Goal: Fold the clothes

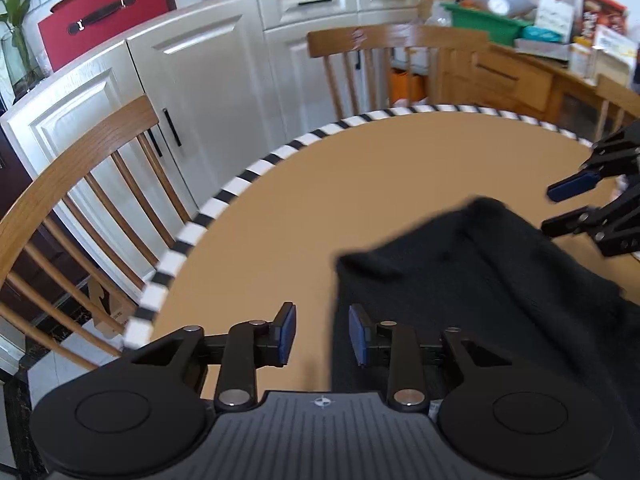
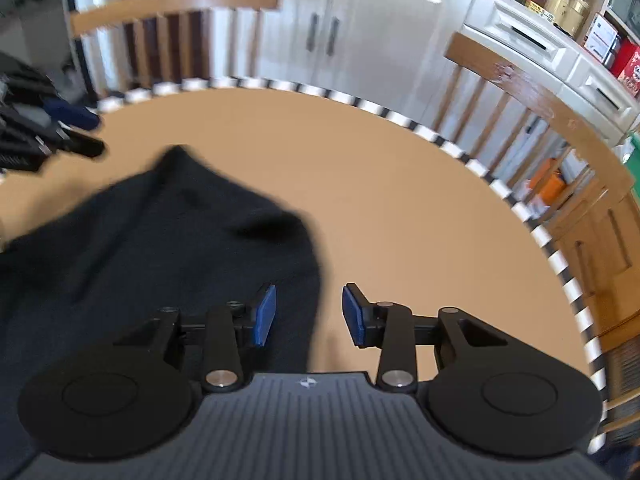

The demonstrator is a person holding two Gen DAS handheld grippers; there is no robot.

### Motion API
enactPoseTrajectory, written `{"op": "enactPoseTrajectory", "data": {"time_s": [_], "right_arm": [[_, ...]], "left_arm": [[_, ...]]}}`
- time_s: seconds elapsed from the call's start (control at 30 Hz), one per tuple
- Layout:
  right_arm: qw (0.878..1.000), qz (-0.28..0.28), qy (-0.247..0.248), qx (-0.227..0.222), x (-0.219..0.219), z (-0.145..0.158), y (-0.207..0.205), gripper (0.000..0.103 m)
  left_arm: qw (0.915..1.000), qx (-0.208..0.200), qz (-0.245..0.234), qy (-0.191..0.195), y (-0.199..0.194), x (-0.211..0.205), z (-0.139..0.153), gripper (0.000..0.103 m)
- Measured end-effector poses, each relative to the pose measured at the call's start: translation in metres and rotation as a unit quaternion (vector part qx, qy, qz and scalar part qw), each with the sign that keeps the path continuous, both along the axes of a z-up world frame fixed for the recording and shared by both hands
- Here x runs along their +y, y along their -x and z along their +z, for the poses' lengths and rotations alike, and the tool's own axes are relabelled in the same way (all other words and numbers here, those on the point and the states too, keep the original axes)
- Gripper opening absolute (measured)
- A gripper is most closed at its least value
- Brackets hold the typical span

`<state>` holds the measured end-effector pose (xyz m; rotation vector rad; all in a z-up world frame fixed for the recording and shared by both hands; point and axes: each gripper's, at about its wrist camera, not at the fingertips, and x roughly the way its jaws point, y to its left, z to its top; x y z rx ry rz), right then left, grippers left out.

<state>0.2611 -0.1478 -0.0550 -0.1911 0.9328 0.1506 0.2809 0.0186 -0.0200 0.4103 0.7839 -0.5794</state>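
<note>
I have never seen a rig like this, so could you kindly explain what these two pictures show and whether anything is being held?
There is no robot: a person carries a two-finger tool in each hand, each with a camera looking along its fingers. One picture comes from the left tool, the other from the right tool; each also glimpses its partner at the frame edge. Both stand open with blue pads apart, holding nothing. Below lies a black garment, rumpled, on a round tan table with a striped rim. Wooden chairs surround it.

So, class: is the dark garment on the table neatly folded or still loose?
Loose. The dark garment lies rumpled with uneven, bunched edges on the table; neither open gripper holds it.
</note>
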Motion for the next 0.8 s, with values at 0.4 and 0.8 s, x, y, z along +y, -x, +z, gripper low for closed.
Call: {"op": "enactPoseTrajectory", "data": {"time_s": [0.4,0.8], "right_arm": [[0.998,0.034,0.050,0.010,0.066,-0.039,0.022,0.011],[0.999,-0.013,0.048,0.008,0.005,-0.008,0.018,0.004]], "left_arm": [[0.9957,-0.055,-0.011,-0.074,0.082,-0.033,-0.066,0.049],[0.9988,-0.014,0.039,-0.027,0.043,0.013,-0.044,0.004]]}}
